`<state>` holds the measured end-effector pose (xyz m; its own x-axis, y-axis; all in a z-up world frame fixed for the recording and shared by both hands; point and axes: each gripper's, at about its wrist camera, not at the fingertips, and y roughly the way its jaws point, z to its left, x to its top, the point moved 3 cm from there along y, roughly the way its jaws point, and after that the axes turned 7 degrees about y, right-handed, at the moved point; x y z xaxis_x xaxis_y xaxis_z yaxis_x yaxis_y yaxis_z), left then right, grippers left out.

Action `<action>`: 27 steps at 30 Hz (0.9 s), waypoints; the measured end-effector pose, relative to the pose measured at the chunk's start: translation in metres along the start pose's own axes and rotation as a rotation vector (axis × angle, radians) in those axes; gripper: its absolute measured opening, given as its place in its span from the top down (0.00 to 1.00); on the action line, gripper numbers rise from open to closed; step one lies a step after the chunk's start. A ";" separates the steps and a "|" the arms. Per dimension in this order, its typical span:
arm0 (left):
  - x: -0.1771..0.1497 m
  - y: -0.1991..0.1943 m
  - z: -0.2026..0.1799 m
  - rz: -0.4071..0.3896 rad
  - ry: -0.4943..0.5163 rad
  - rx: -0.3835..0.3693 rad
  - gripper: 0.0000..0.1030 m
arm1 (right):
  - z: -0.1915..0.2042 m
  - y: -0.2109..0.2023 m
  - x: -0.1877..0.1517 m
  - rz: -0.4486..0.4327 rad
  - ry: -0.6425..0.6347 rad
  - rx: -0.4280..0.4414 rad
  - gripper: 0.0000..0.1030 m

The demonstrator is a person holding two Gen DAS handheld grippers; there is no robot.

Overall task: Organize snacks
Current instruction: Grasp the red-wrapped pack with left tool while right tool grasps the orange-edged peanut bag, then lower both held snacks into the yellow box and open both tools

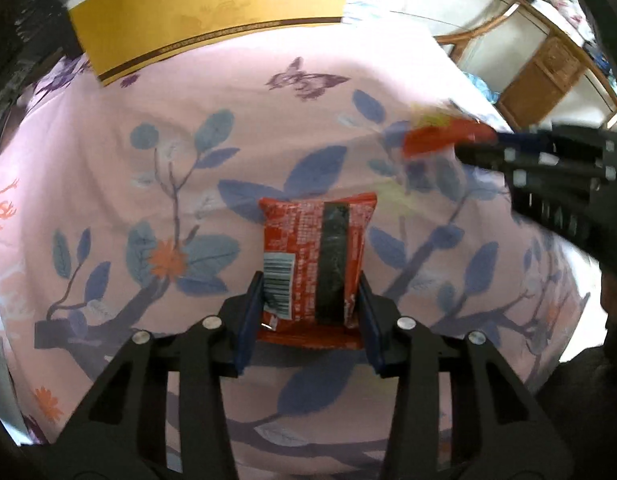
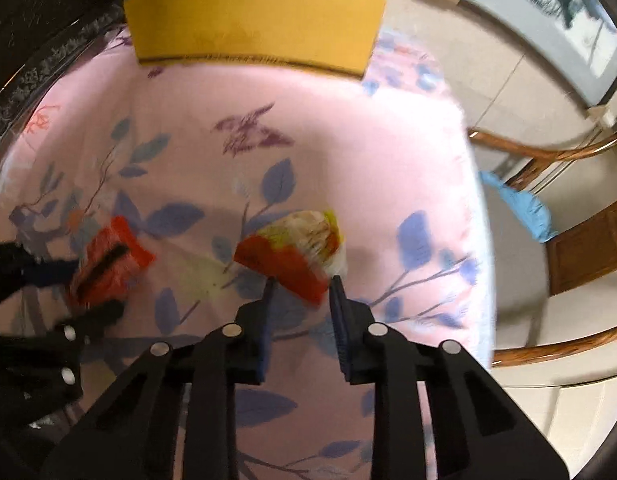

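- Left claw (image 1: 310, 300) points steeply down at a red snack packet (image 1: 314, 256) and has it clamped: the blue pads sit tight on both sides of the packet's near end.
- That packet shows its back, with a barcode on the left, small white print and a dark stripe down the middle. It's square to the left wrist camera, far end sticking out over the pink cloth.
- Right claw (image 2: 302, 284) is clenched on a second snack packet (image 2: 292, 250), a red one with a yellow-and-white end. The tips pinch its red end and the rest pokes forward. This view is pretty blurry, so no print is readable.
- From the left wrist camera, the right claw (image 1: 474, 142) comes in from the right edge with that same packet as a smeared red-yellow streak out front.
- From the right wrist camera, the left claw (image 2: 94, 284) and its red packet sit at the left edge, well apart from the right one.
- Everything hangs over a surface covered in a pink cloth (image 1: 228, 120) with blue leaves, orange flowers and a purple butterfly (image 1: 306, 80).
- A yellow box (image 2: 252, 20) sits at the far end of the surface, open top facing up, as far as I can tell.
- Off the right side there's a wooden chair (image 2: 580, 240) with something blue on it, over a pale tiled floor.
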<state>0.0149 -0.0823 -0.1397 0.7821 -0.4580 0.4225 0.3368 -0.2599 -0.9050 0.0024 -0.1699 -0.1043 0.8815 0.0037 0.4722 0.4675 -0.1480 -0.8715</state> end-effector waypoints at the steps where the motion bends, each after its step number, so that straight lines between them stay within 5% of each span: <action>1: 0.003 -0.002 -0.001 -0.005 0.010 -0.009 0.58 | -0.002 -0.006 0.002 -0.018 0.003 -0.011 0.85; 5: 0.002 -0.005 0.007 -0.010 0.009 -0.017 0.58 | -0.015 -0.027 0.010 -0.089 0.035 -0.057 0.85; 10: -0.004 -0.006 0.022 0.016 -0.056 -0.082 0.58 | -0.039 -0.026 0.004 -0.050 0.138 -0.023 0.80; 11: -0.004 -0.009 0.023 0.008 -0.065 -0.105 0.58 | -0.040 -0.023 0.004 -0.040 0.148 -0.033 0.61; 12: -0.001 -0.012 0.022 -0.009 -0.064 -0.122 0.58 | -0.043 -0.021 0.002 -0.038 0.152 -0.051 0.19; 13: 0.000 -0.015 0.021 -0.018 -0.058 -0.125 0.58 | -0.044 -0.019 0.004 -0.048 0.149 -0.046 0.05; 14: 0.002 -0.018 0.020 -0.023 -0.049 -0.118 0.58 | -0.043 -0.018 0.008 -0.079 0.155 -0.016 0.01; 16: 0.003 -0.020 0.020 -0.025 -0.049 -0.111 0.58 | -0.039 -0.013 0.018 -0.119 0.167 0.041 0.01; 20: 0.005 -0.022 0.021 -0.007 -0.035 -0.059 0.58 | -0.029 0.032 0.042 -0.090 0.193 -0.012 0.03; 22: 0.010 -0.027 0.020 -0.020 -0.005 -0.001 0.57 | -0.026 0.057 0.039 0.008 0.244 0.063 0.46; 27: 0.020 -0.034 0.025 -0.042 -0.013 0.008 0.57 | -0.019 0.039 0.034 0.038 0.188 0.044 0.57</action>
<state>0.0321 -0.0617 -0.1017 0.7740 -0.4355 0.4596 0.3739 -0.2715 -0.8869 0.0494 -0.1947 -0.1197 0.8722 -0.1869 0.4520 0.4405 -0.1016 -0.8920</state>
